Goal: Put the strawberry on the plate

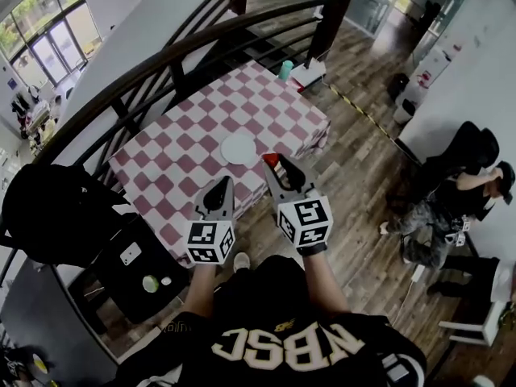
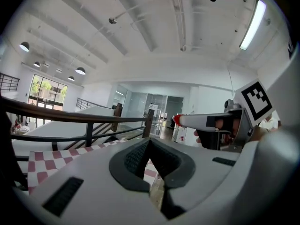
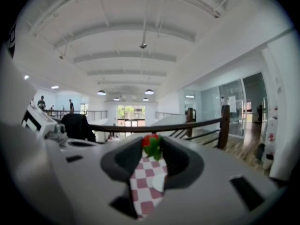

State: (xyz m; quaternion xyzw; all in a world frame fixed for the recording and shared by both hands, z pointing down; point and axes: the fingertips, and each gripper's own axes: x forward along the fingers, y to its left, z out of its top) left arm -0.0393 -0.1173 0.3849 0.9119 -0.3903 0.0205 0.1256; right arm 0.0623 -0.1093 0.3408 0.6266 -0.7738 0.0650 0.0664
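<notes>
Plainly — strawberry (image 3: 151, 143) in gripper (image 3: 151, 147), plate (image 1: 239, 148) apart

Open office mezzanine — curved railing (image 1: 161, 63), glass partitions (image 3: 248, 102), checkered table (image 1: 185, 147), wood floor (image 1: 363, 184)

The table (image 1: 181, 156) offers open room all round the plate (image 1: 239, 147); a cup (image 1: 285, 69) stands at its far corner, and a dark railing (image 1: 161, 69) crowds its left side.

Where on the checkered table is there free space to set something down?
The checkered table is bare left of the white plate, up to the railing, and between the plate and the teal cup. Only the far corner is crowded: the cup stands there, a white box beside it.
</notes>
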